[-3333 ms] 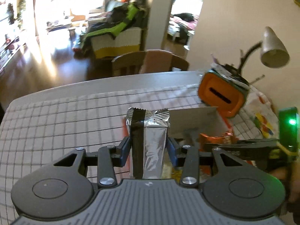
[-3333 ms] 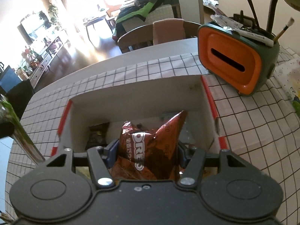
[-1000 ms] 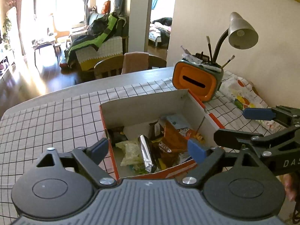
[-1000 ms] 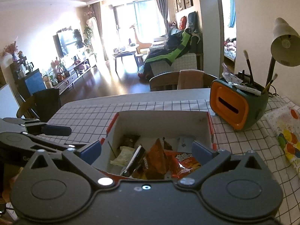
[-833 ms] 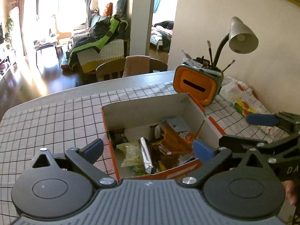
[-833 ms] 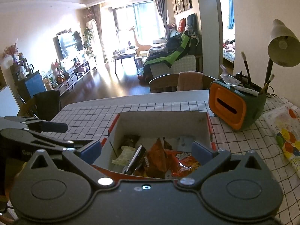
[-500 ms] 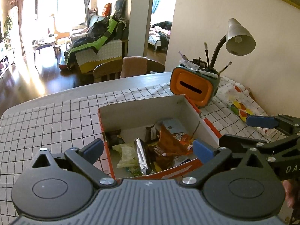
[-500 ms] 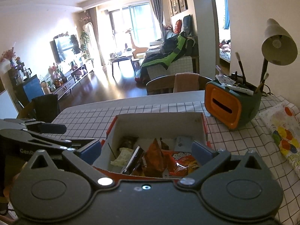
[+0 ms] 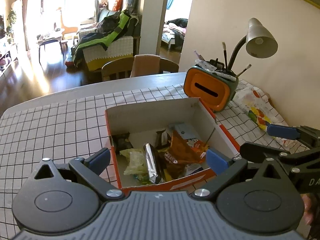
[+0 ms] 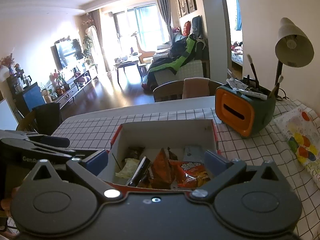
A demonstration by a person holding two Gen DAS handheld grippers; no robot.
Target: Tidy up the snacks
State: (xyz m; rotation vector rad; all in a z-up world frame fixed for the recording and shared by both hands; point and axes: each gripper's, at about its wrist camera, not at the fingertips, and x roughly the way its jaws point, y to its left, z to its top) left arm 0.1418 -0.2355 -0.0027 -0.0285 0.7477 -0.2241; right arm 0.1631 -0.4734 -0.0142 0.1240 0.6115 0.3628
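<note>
Snacks (image 9: pixel 160 156) heaped in box (image 9: pixel 152 112) mid-table | left gripper (image 9: pixel 158 159), right gripper (image 10: pixel 156 159) both spread, empty | next: probably lift clear without snagging rim.

Sunlit windows (image 10: pixel 140 26) brighten dark wood floor (image 10: pixel 112 94) (glossy), sofa (image 10: pixel 184 68) and wall-mounted television (image 10: pixel 66 53).

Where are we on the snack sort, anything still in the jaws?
Looks essentially done. The box holds the pile: silver packet, brown Oreo bag, red chip bag. Nothing in hand: left gripper and right gripper have jaws spread wide, empty, above the box's near edge. No loose snacks show on the checked tablecloth; off-frame areas unknown.
</note>
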